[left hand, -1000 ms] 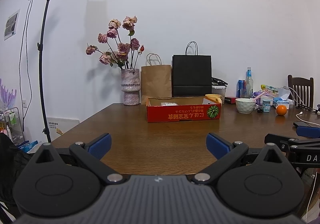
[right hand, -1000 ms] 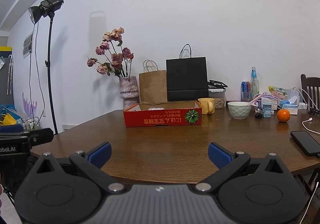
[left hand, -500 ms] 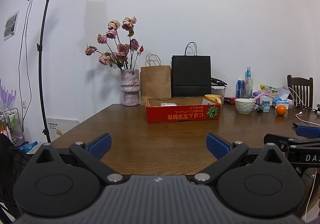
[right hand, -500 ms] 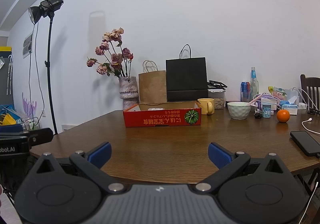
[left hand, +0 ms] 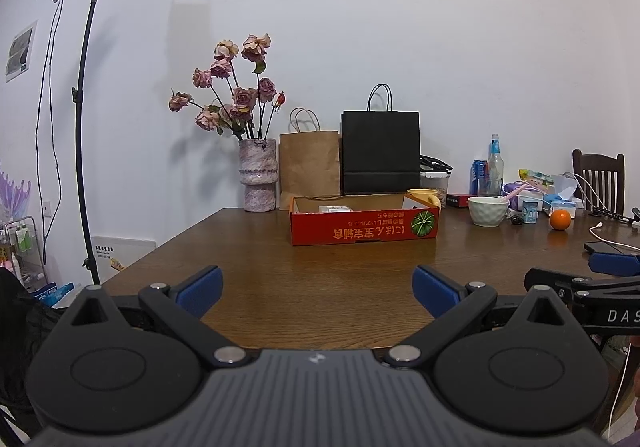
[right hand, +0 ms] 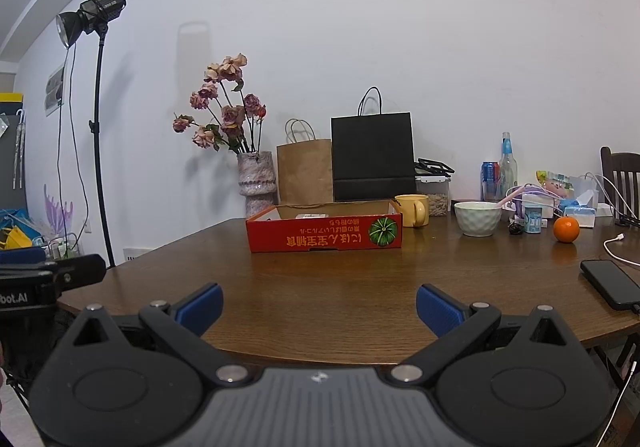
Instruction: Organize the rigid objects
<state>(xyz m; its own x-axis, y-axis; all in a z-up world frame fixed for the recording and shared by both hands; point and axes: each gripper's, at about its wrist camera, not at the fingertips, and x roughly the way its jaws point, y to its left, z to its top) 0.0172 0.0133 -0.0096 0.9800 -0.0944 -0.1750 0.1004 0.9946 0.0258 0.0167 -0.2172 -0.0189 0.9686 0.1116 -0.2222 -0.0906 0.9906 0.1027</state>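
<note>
Though well beyond the gaping left hand-held gripper (left hand: pixel 316 289), red box (left hand: pixel 364 233) straight ahead.

Wooden table (right hand: pixel 360 287), red box (right hand: pixel 324 237), bowl (right hand: pixel 478 218), orange (right hand: pixel 566 229)

A red box (right hand: pixel 324 237) is printed with yellow characters and a green striped pumpkin. Blue pads (left hand: pixel 199 286) are set on black fingers. A brown table (right hand: pixel 360 287), a yellow mug (right hand: pixel 412 210), an orange fruit (right hand: pixel 566 229) and a pale bowl (right hand: pixel 478 218) — dimpled — are seen; the vase (left hand: pixel 258 180) is mottled pink and white.
</note>
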